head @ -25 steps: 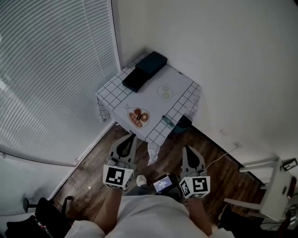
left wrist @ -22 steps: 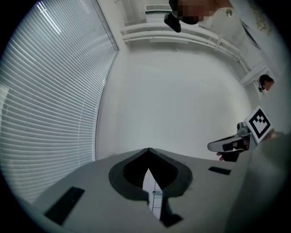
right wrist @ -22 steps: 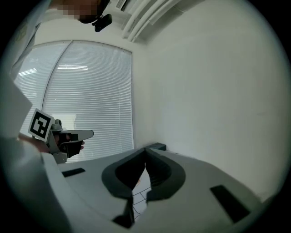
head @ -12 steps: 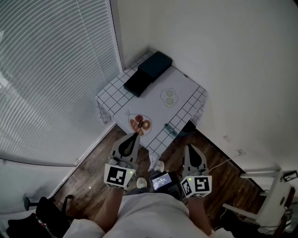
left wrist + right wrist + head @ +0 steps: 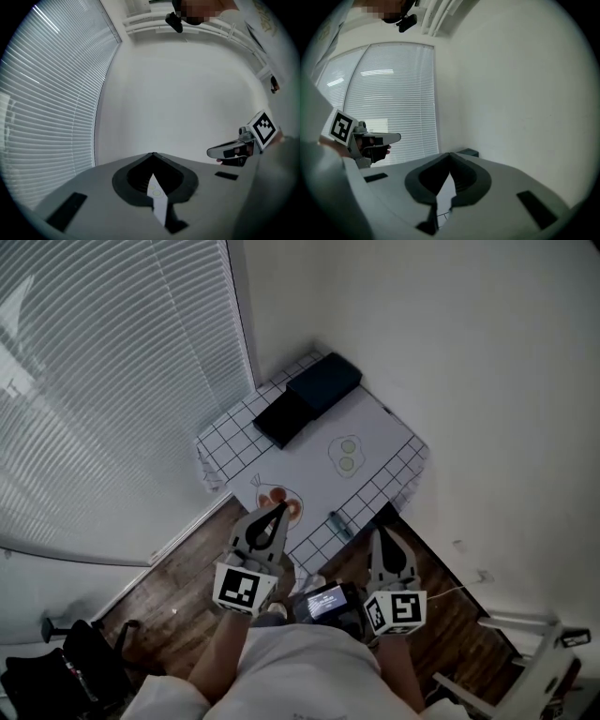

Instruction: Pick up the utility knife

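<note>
Tucked into a corner between a window with shut blinds (image 5: 112, 381) and a white wall stands a small desk (image 5: 305, 460) under a white cloth with a grid border; wooden floor (image 5: 183, 592) lies in front of it. Two dark boxes (image 5: 323, 382) sit at the far end, a pair of pale green rounds (image 5: 343, 454) near the middle, and some reddish pieces (image 5: 286, 505) near the front.

The utility knife (image 5: 339, 525), a small dark sliver, lies flat on the cloth very near the front edge, between the two tools and apart from both.

The left hand-held gripper (image 5: 279, 509) reaches over the front of the desk beside the reddish pieces; its own view shows the tips (image 5: 153, 154) meeting with nothing between them. The right hand-held gripper (image 5: 379, 536) hangs over the floor just off the desk's corner, jaws likewise closed and empty (image 5: 449, 153).

The likely troubles:
- Both jaws are together, so whichever one takes the knife must open first, or it will only shove the knife.
- The knife is so close to the edge that a sideways nudge could tip it onto the floor.
- The knife lies low on loose cloth, so a deep bite may pinch and drag the fabric.
- The left tool could brush the reddish pieces.
</note>
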Demonstrator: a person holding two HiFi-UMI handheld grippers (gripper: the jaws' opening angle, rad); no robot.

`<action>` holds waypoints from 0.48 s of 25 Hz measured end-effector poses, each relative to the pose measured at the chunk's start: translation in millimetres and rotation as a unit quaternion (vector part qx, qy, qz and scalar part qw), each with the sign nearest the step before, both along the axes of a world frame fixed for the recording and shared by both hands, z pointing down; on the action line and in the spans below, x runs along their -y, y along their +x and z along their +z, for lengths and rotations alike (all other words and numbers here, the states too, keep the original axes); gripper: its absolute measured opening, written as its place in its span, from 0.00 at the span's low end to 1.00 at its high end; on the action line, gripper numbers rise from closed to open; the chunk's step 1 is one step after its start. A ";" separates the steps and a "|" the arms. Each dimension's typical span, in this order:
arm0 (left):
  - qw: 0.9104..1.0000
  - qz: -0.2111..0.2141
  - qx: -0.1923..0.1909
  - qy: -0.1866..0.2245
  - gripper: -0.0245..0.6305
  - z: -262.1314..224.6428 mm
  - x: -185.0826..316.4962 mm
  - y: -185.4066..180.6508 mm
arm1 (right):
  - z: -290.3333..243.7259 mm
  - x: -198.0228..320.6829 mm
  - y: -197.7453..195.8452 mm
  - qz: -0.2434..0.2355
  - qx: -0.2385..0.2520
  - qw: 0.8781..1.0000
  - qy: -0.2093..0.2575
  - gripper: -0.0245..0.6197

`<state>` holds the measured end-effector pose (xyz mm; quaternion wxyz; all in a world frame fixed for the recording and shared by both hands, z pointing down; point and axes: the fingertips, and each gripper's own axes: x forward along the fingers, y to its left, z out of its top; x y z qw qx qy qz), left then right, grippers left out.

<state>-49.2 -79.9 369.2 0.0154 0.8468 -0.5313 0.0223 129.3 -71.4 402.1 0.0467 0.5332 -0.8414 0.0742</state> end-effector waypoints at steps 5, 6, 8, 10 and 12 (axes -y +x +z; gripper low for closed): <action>1.000 -0.013 0.001 -0.003 0.05 4.2 11.8 4.9 | 3.0 22.2 1.9 -0.015 -0.009 1.000 0.003 0.05; 1.000 -0.013 0.001 -0.004 0.05 5.1 13.5 5.3 | 1.3 23.7 1.6 -0.015 -0.014 1.000 0.006 0.05; 1.000 -0.013 -0.001 -0.005 0.05 4.7 18.4 5.7 | -0.6 26.0 0.9 -0.018 -0.019 1.000 0.009 0.05; 1.000 -0.011 0.000 -0.003 0.05 4.0 25.8 5.3 | 2.1 29.9 -0.1 -0.022 -0.014 1.000 0.002 0.05; 1.000 -0.008 0.003 -0.001 0.05 5.2 34.6 4.2 | 4.7 35.1 -1.4 -0.026 -0.009 1.000 -0.005 0.05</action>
